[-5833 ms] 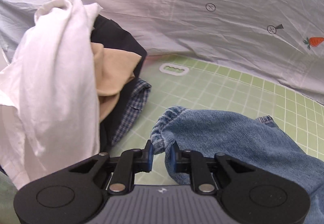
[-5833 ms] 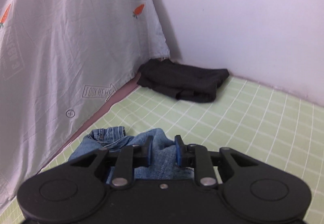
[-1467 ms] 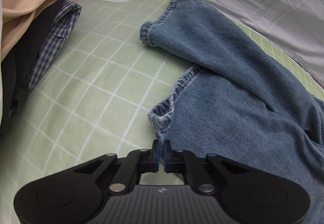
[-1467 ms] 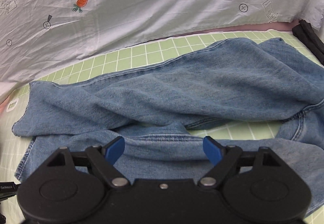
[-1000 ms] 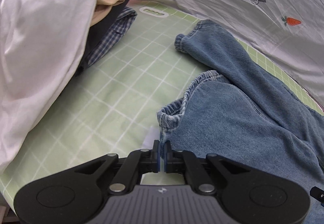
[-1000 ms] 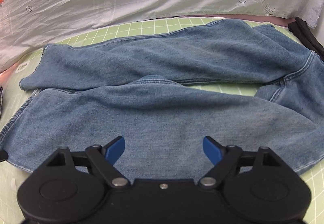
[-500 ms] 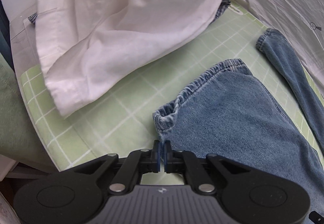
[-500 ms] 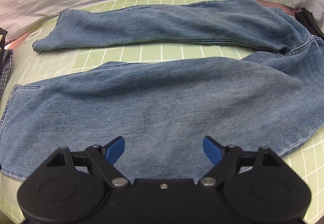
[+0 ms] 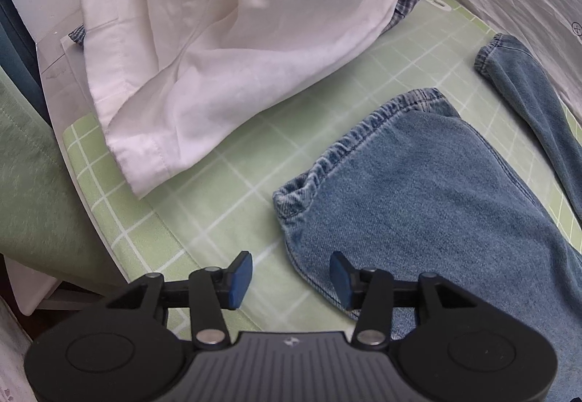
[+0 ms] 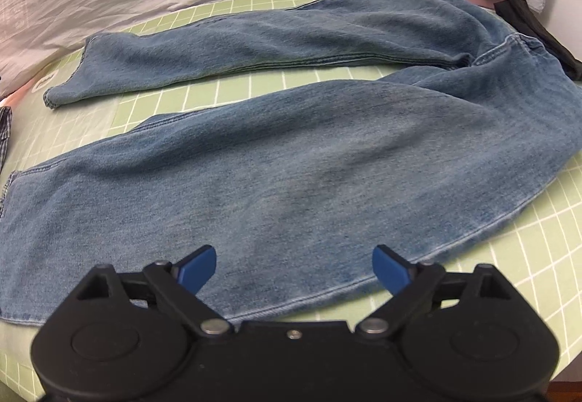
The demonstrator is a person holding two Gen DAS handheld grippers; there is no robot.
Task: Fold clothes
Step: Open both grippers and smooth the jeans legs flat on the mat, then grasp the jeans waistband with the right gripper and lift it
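Jeans [image 10: 291,162] are lying flat on the mat [image 9: 225,183]; the left gripper [image 9: 291,278] and right gripper [image 10: 294,267] are hovering with fingers spread, holding nothing.

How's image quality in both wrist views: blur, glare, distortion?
Left wrist: sharp, soft even light, white shirt bright but not clipped, fisheye bends the green mat grid. Right wrist: jeans slightly soft, no glare, strong barrel curve, dark corner vignette.

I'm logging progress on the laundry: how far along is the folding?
Done: the jeans lie spread flat on the green mat, legs apart. In hand: nothing; the left gripper and right gripper are both open. Left: every fold, plus the white shirt heaped beside them.
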